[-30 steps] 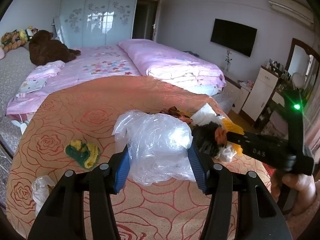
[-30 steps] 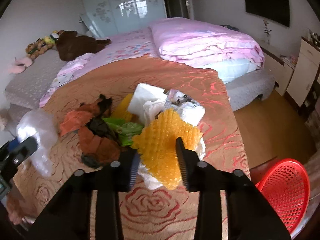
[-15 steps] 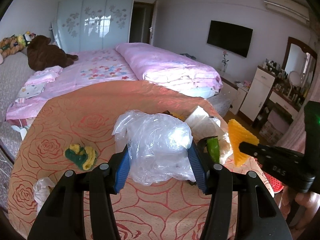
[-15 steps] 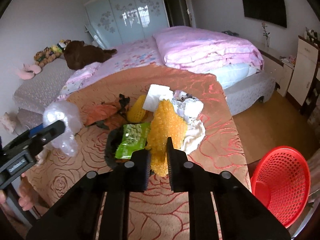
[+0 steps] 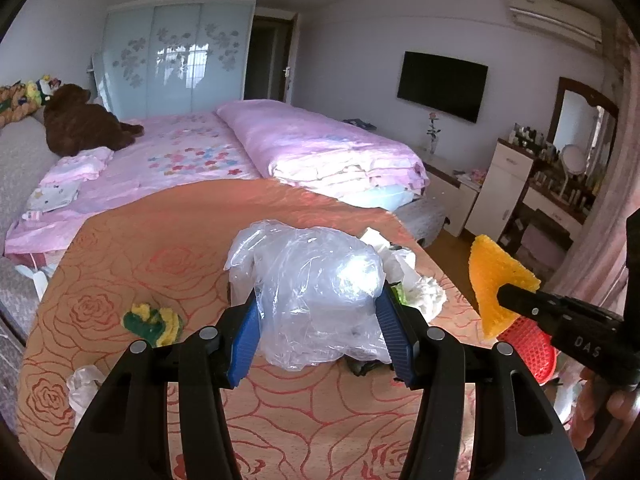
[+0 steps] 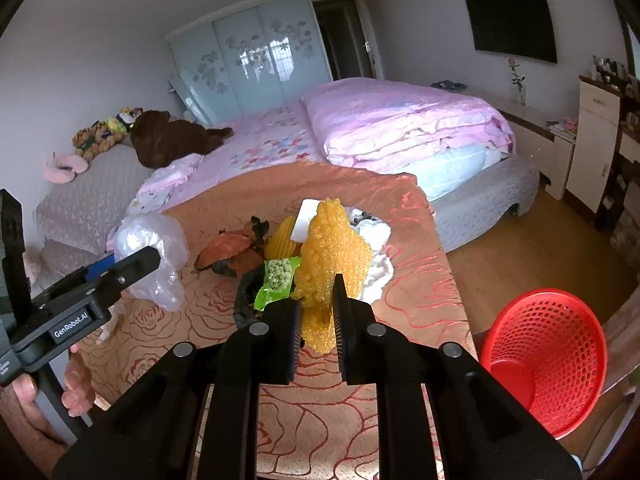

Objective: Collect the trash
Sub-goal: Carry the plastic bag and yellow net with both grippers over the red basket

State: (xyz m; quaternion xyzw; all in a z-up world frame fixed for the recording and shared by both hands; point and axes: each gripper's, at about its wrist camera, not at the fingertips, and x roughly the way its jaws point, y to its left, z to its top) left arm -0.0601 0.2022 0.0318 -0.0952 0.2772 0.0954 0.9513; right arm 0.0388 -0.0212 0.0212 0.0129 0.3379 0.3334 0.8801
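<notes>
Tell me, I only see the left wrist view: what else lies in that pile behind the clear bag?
Observer: A green snack packet and some orange-brown scraps.
Operator: Is the orange thing really gripped?
Observer: Yes, the right gripper pinches the orange bubbly sheet at its lower end.
Operator: How much of that red thing is there?
Observer: It is a whole red basket, on the wooden floor, with nothing visible inside.

Soft daylight fills the room, glinting white off the clear plastic bag (image 5: 316, 292) and the glossy wardrobe doors (image 5: 176, 60). Straight lines bow toward dark, rounded corners; focus holds sharp.
</notes>
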